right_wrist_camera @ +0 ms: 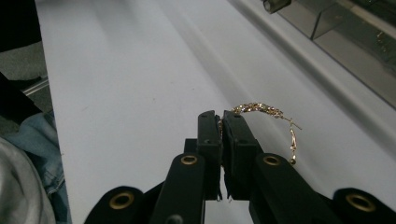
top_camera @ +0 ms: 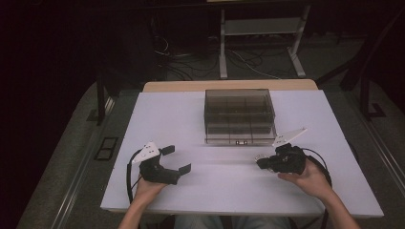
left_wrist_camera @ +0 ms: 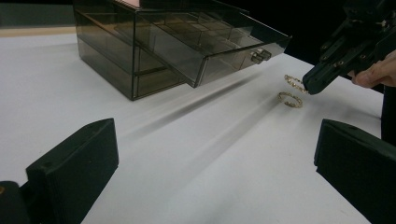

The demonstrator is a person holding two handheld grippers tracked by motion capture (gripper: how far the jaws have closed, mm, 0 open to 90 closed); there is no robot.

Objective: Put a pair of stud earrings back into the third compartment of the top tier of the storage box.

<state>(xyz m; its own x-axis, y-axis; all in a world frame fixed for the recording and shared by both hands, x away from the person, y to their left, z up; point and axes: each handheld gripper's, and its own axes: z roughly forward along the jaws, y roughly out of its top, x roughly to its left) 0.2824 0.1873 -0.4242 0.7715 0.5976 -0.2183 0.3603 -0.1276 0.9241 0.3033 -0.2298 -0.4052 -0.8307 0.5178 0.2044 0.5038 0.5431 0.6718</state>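
At the left of the white surface (top_camera: 200, 191), a person's left hand (top_camera: 145, 188) holds the left gripper (top_camera: 177, 160) with its fingers (left_wrist_camera: 74, 172) spread wide and nothing between them. In the left gripper view those two black fingers frame bare surface. Farther back, near the middle, stands a smoky clear drawer box (top_camera: 239, 114) with its lower drawer (left_wrist_camera: 219, 44) pulled out toward the person. To the right, just in front of the box, the right gripper (top_camera: 259, 161), in the person's right hand (top_camera: 310, 179), has its fingers (right_wrist_camera: 233, 135) pinched narrow on a gold bracelet (right_wrist_camera: 268, 116), lifted just clear of the surface. The thin chain curls out from the fingertips and hangs to one side. The left gripper view shows its reflection, or shadow, on the surface just beneath it.
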